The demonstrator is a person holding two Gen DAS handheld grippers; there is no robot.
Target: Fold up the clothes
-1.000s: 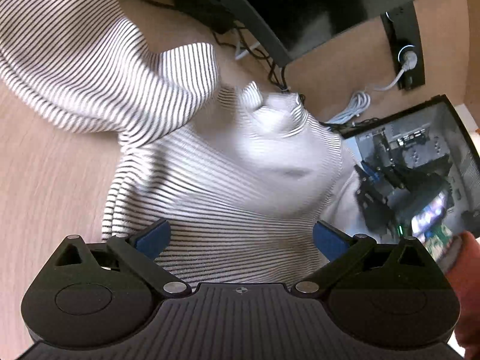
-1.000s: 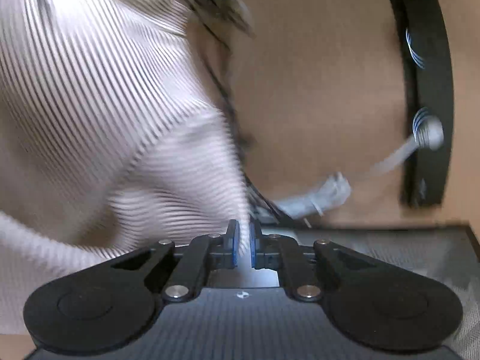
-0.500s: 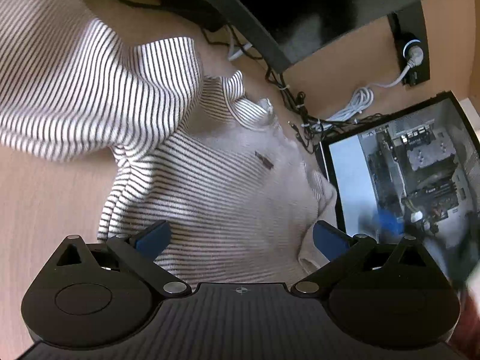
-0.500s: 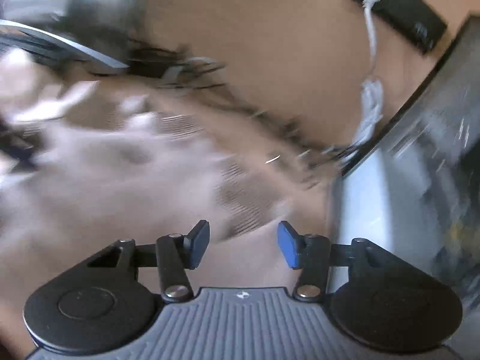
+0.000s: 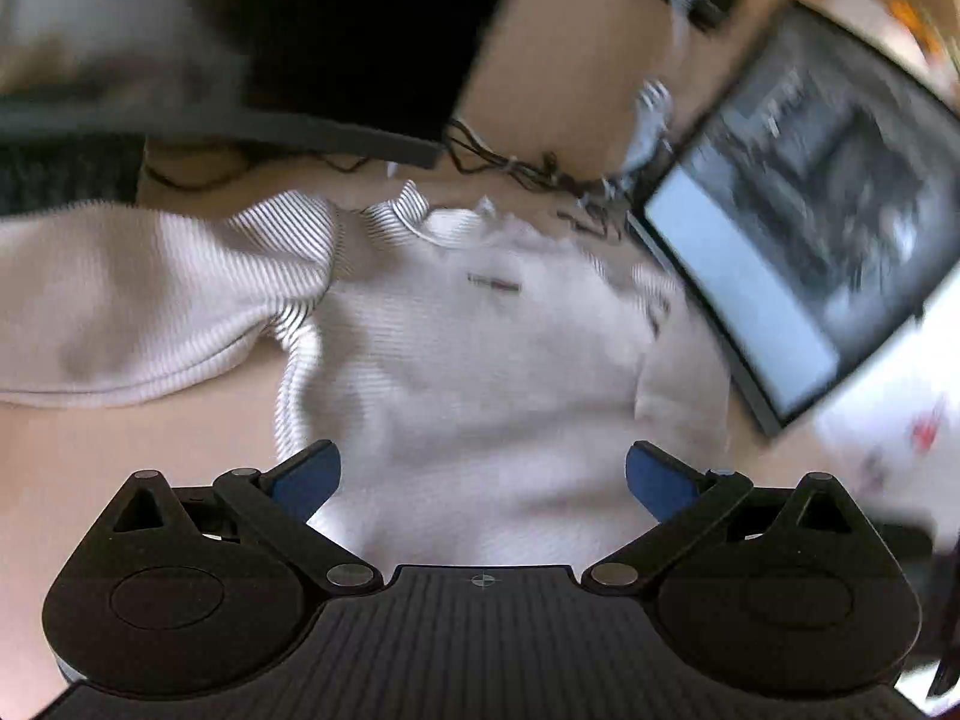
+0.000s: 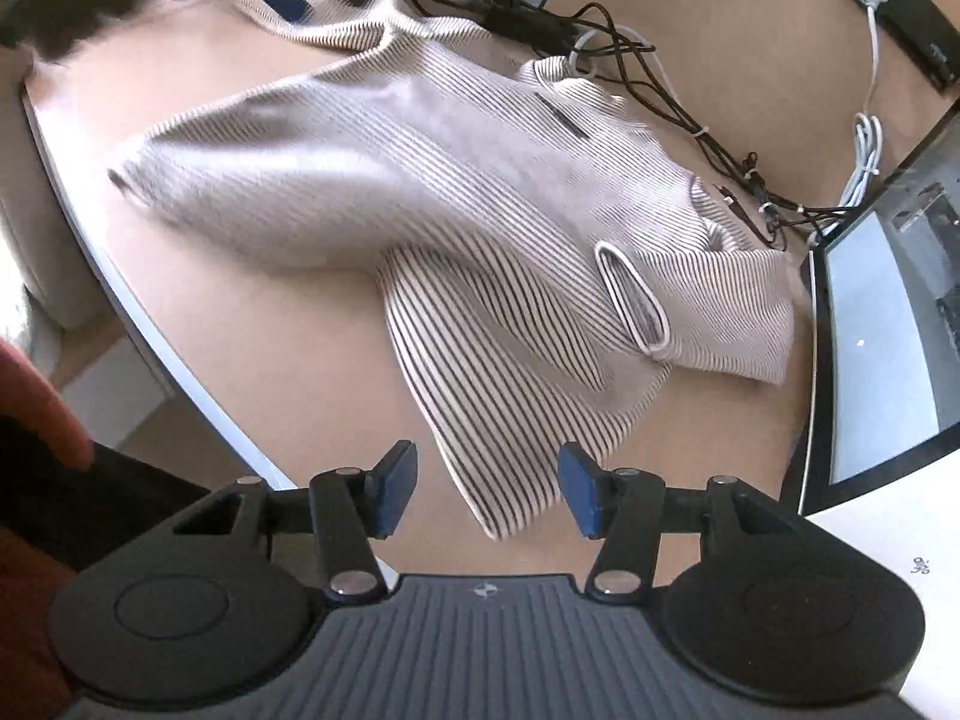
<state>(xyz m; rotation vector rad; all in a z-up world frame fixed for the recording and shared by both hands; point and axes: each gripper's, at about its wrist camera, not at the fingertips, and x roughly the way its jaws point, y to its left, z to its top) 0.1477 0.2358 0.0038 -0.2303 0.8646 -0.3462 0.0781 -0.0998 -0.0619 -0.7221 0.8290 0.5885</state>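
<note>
Left wrist view: the left gripper (image 5: 483, 474) is seen at the bottom of the frame, jaws spread wide, nothing held between the blue pads (image 5: 306, 474). It is pointed forward and down over the striped sweater (image 5: 468, 360), which is spread on the tan desk (image 5: 120, 438) across the centre of the frame; the body of the garment lies between and beyond the fingertips, whether touched cannot be told because of blur. One sleeve (image 5: 138, 300) is bunched at centre left, the collar (image 5: 414, 210) is at upper centre. A dark monitor (image 5: 354, 30) fills the upper left, a tangle of cables (image 5: 516, 168) runs behind the collar, and a glass-sided computer case (image 5: 798, 198) is tilted at the upper right. Right wrist view: the right gripper (image 6: 486, 489) is at the bottom centre, jaws apart and empty, held above the desk (image 6: 300, 360) near its front edge. The sweater (image 6: 450, 192) is stretched diagonally from upper left to centre right; its lower hem corner (image 6: 498, 498) is seen between the blue pads (image 6: 579, 492), contact not confirmable. A sleeve cuff (image 6: 633, 306) lies folded over at centre right. Black cables (image 6: 660, 90) are at the upper right, the computer case (image 6: 876, 330) at the right edge. The other gripper is only a blur at the upper left.
</note>
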